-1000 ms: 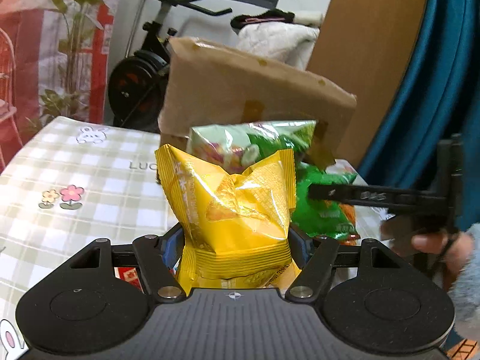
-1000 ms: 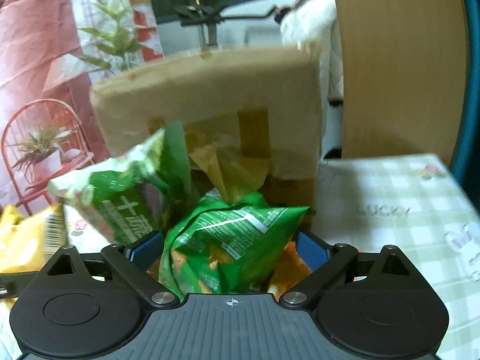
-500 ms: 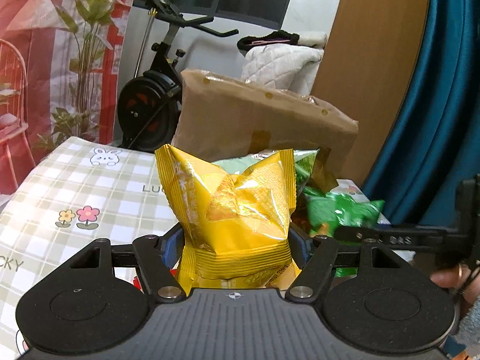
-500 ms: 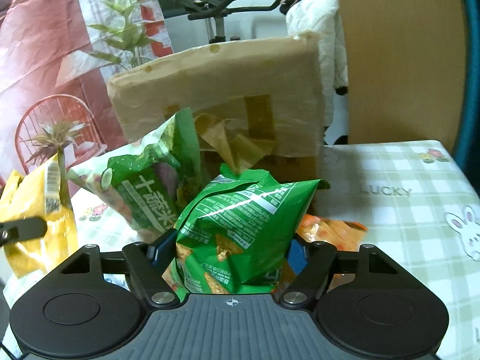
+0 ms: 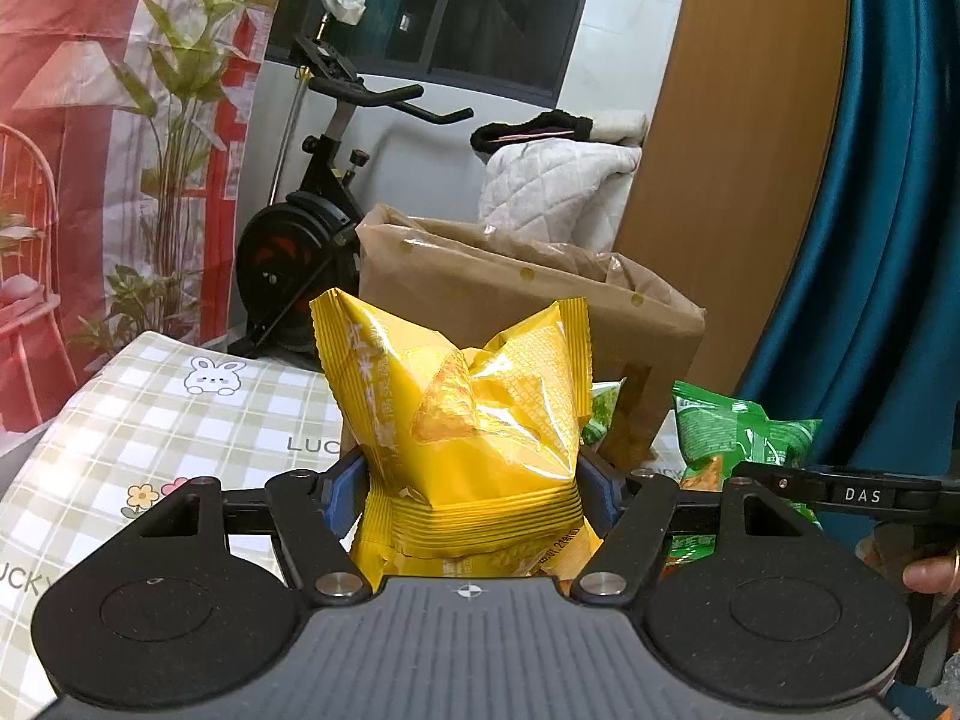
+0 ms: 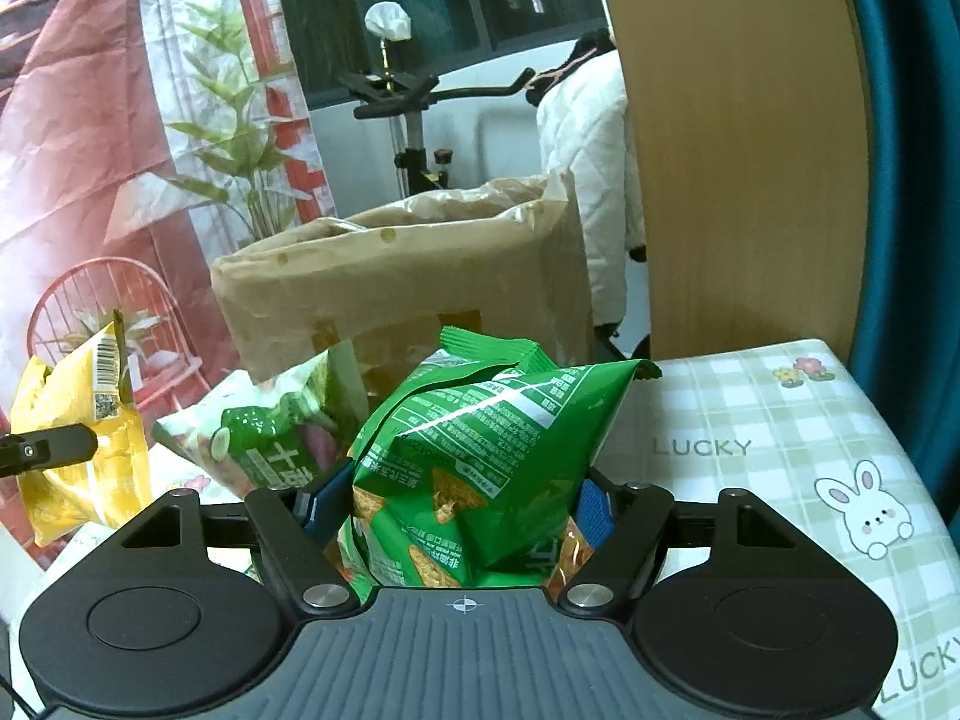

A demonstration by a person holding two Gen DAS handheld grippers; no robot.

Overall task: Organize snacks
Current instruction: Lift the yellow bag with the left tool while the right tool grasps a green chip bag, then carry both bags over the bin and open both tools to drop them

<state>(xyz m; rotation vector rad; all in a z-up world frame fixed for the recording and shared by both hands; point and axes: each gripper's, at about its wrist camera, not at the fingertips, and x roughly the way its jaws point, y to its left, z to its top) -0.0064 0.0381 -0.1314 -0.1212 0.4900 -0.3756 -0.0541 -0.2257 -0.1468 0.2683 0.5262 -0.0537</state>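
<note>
My left gripper (image 5: pixel 474 480) is shut on a yellow snack bag (image 5: pixel 468 420) and holds it up in front of the open brown paper bag (image 5: pixel 510 294). My right gripper (image 6: pixel 453 498) is shut on a green chip bag (image 6: pixel 480 450), also held up near the brown paper bag (image 6: pixel 408 288). The green chip bag also shows in the left wrist view (image 5: pixel 732 438), the yellow bag in the right wrist view (image 6: pixel 78 438). A light green vegetable snack bag (image 6: pixel 270 432) leans at the paper bag's foot.
A checked tablecloth with rabbits covers the table (image 6: pixel 780 420). An exercise bike (image 5: pixel 318 228) stands behind the table, a wooden panel (image 6: pixel 738 150) and blue curtain (image 5: pixel 888 210) at the right.
Both grippers have risen with their bags and pulled back from the paper bag. Its open top now shows.
</note>
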